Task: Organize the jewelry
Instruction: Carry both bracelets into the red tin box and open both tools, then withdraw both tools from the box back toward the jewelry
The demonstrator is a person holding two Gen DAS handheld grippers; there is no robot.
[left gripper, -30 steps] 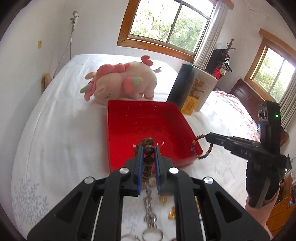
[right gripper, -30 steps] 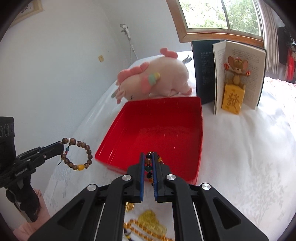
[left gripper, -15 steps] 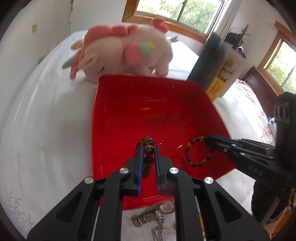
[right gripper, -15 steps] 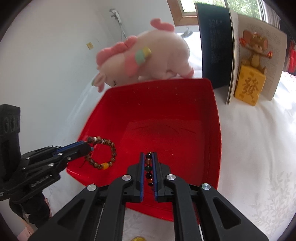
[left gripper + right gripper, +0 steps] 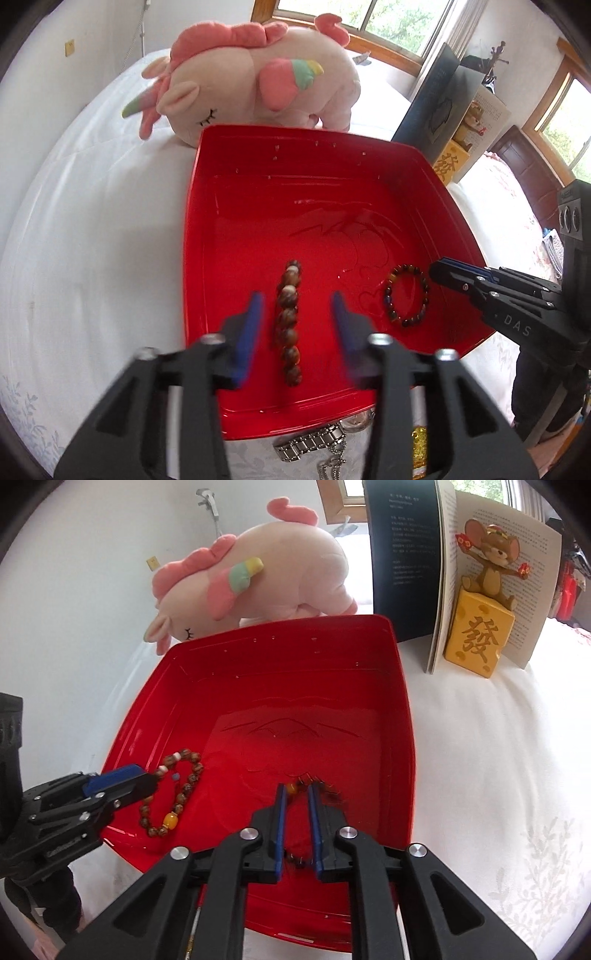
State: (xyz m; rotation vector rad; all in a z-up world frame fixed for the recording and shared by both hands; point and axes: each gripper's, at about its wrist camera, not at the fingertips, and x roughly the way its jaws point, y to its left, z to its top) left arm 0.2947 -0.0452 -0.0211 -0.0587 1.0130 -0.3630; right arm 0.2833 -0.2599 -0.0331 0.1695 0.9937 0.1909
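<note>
A red tray [image 5: 207,206] [image 5: 400,709] sits on the white bed. A brown wooden-bead bracelet [image 5: 288,321] [image 5: 173,794] lies on the tray floor between the wide-open fingers of my left gripper [image 5: 295,299]. A dark multicolour bead bracelet [image 5: 406,295] [image 5: 317,788] lies in the tray near its right side. My right gripper [image 5: 295,788] is open just above it, fingers apart on either side of the beads. The right gripper's tip [image 5: 443,273] is beside that bracelet in the left wrist view.
A pink plush unicorn [image 5: 251,77] [image 5: 266,572] lies behind the tray. An open book [image 5: 443,554] with a mouse figurine [image 5: 480,609] stands at the back right. A metal watch band and chain [image 5: 314,443] and gold pieces [image 5: 419,446] lie in front of the tray.
Both grippers moved down into the tray and opened. The wooden bracelet and the multicolour bracelet dropped onto the tray floor.
</note>
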